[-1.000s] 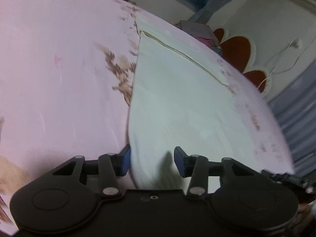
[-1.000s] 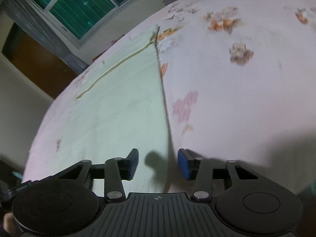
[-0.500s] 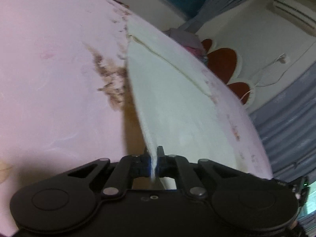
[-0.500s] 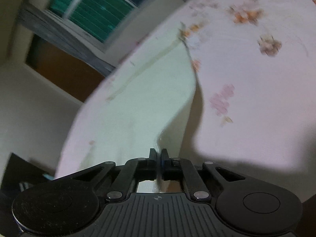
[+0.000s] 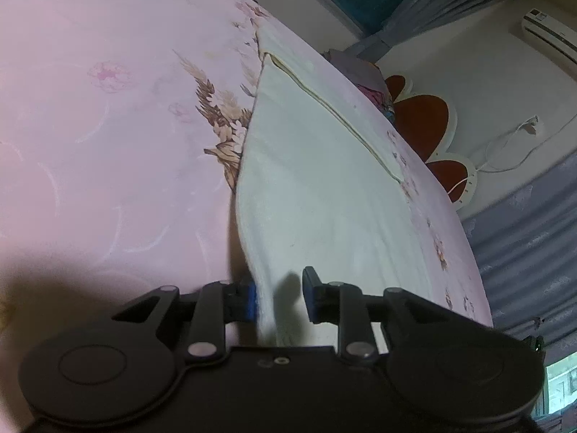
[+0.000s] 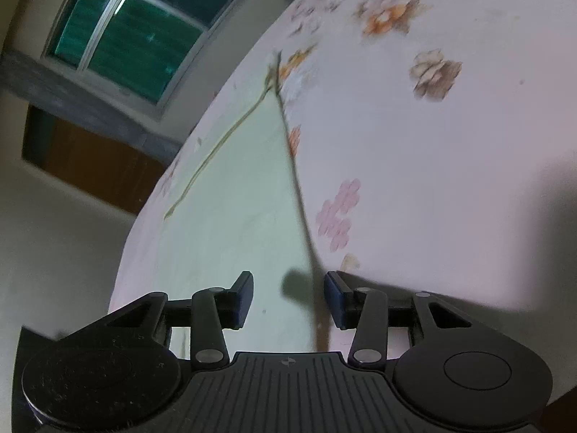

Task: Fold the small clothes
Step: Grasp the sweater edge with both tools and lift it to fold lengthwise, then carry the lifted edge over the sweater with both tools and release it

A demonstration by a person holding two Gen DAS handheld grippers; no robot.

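Near hem straddled at both corners, jaws opening.

The pale green rectangular cloth [image 5: 324, 187] lies flat on the pink floral bed sheet [image 5: 108, 126], long axis running away from both; left gripper [image 5: 279, 297] and right gripper [image 6: 288, 299] grip nothing.

Pink bedsheet [image 5: 108, 144] with printed flowers, brown leaf sprig [image 5: 220, 115] near its middle in the left view; orange and brown blossoms [image 6: 389, 18] and a pink one [image 6: 339, 213] in the right view. Red headboard [image 5: 422, 122] with white scalloped rim past the far edge. White cable [image 5: 505, 151] hanging on the wall beside it. Air conditioner [image 5: 548, 32] high on the wall. Grey-blue curtain [image 5: 523, 245] at right. Window [image 6: 133, 36] with green-tinted panes, pale frame. Brown door [image 6: 90, 166] below it.
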